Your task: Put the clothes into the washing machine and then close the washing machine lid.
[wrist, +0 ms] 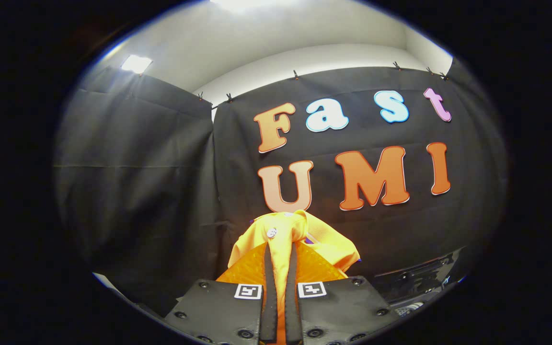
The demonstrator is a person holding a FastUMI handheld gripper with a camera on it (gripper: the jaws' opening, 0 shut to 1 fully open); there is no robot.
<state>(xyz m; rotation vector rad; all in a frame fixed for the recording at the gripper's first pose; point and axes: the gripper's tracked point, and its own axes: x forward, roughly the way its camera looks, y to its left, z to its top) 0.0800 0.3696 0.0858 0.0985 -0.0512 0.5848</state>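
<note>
Garment: a yellow piece of clothing (289, 235) was seen bunched up between the two fingers and just ahead of them, lifted up in front of the black cloth wall.
Garment details: a small round white button (271, 233) was seen on the upper fold of the cloth; a thin edge of purple was visible at the right side of the folds; a strip of the yellow cloth ran down in the narrow gap between the fingers.
Gripper: the gripper (281, 261) was pointed forward and somewhat upward, toward the wall.
Jaws: they were closed almost fully, and the yellow garment was pinched between both fingers, so the cloth was held firmly.
Fingers: the two fingers (269, 287) stood nearly parallel and very close together, with only the cloth between them.
Gripper body: two dark plates with screws were seen at the base of the fingers, and one small square black-and-white marker (248, 291) was fixed on each plate.
Orange part: a ribbed orange surface (249, 268) was seen at both sides of the fingers, under the hanging cloth; what it belongs to could not be told.
Wall: a black cloth wall (132, 191) was hung behind the garment, held by small clips at its upper edge.
Ceiling: a white ceiling (276, 43) with a bright lamp (136, 63) was seen above the wall.
Dark object: a dark object (415, 278) was seen low, to the right of the gripper; its kind could not be told.
</note>
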